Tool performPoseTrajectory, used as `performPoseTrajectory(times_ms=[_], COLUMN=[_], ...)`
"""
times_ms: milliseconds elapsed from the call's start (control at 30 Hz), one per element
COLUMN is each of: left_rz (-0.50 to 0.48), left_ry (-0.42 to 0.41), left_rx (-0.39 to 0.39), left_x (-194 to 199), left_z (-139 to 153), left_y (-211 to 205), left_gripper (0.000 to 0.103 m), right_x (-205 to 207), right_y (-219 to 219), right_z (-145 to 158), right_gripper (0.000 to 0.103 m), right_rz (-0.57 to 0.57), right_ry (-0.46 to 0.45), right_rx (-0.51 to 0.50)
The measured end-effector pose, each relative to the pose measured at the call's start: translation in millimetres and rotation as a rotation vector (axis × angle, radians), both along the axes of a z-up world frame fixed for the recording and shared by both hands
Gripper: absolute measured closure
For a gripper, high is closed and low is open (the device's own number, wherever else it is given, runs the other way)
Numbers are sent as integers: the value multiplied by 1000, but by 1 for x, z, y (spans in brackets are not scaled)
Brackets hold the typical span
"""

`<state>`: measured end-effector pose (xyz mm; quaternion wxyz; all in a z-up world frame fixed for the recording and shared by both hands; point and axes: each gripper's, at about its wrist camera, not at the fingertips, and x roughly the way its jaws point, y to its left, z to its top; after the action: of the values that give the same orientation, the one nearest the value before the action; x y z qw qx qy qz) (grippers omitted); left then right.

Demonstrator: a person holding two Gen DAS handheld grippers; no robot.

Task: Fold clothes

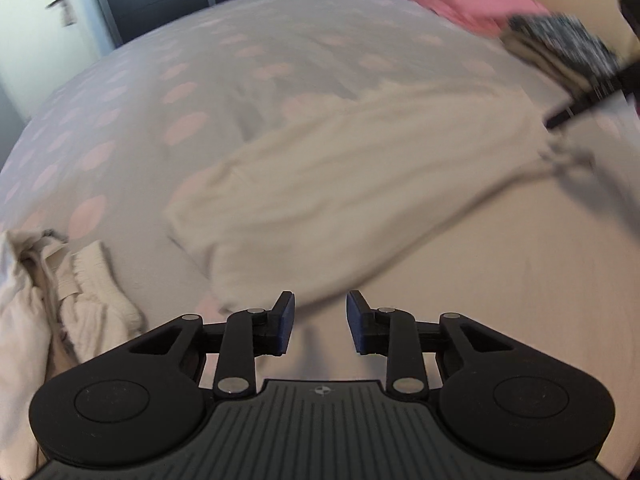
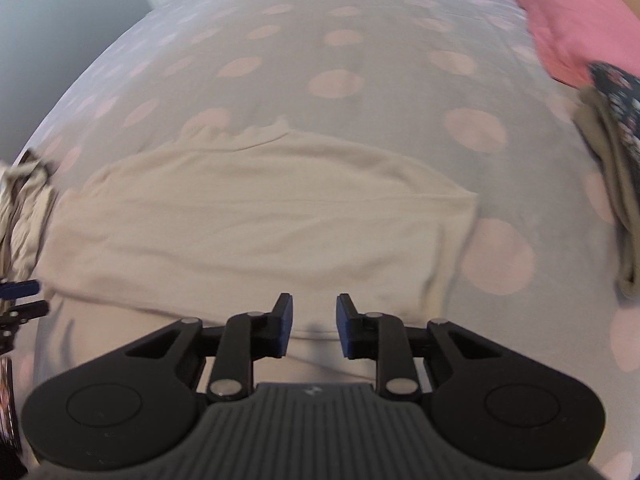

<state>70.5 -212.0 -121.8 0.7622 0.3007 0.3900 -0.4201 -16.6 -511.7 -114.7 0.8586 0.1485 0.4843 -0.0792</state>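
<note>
- The left gripper (image 1: 320,322) fills the bottom of the left wrist view; its jaws stand apart with nothing between them, the blue pads (image 1: 286,320) clear of the cloth below.
- The right gripper (image 2: 314,326) sits at the bottom of the right wrist view, jaws likewise parted and holding nothing.
- The cream garment (image 2: 256,216) lies spread across the middle of the right wrist view, folded over on itself into a wide band, with a frilled edge (image 2: 240,130) along its upper side. Its near part runs under the right gripper's fingers.
- In the left wrist view the same cream garment (image 1: 360,184) stretches from lower centre toward the upper right, blurred.
- It rests on a bed whose grey cover with pale pink dots (image 2: 340,80) takes up most of both views.
- A crumpled pile of pale clothes (image 1: 60,292) lies at the lower left of the left wrist view, apart from the cream garment; it shows again at the left edge of the right wrist view (image 2: 20,208).
- A pink cloth (image 2: 576,28) lies at the upper right of the bed, with a dark patterned piece (image 2: 620,92) and an olive piece (image 2: 612,184) just below it.
- At the upper right of the left wrist view the other gripper appears as a dark blurred shape (image 1: 576,68).
- A white door with a handle (image 1: 60,4) stands at the upper left of the left wrist view.
</note>
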Motion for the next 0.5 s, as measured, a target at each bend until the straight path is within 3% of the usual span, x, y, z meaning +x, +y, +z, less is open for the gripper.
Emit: performPoseTrajectory(times_ms=[133, 333, 500], left_rz=[-28, 48, 103], left_ry=[-42, -72, -42], left_rx=[79, -69, -189], left_x=[-2, 15, 28], left_z=[-32, -20, 0], left_y=[-8, -11, -16], left_gripper=[76, 79, 79], right_x=[10, 19, 28], right_y=[40, 102, 134], right_z=[-5, -10, -14], right_gripper=[76, 76, 74], right_rz=[132, 371, 481], right_ry=[0, -25, -51], right_rx=[-44, -99, -178])
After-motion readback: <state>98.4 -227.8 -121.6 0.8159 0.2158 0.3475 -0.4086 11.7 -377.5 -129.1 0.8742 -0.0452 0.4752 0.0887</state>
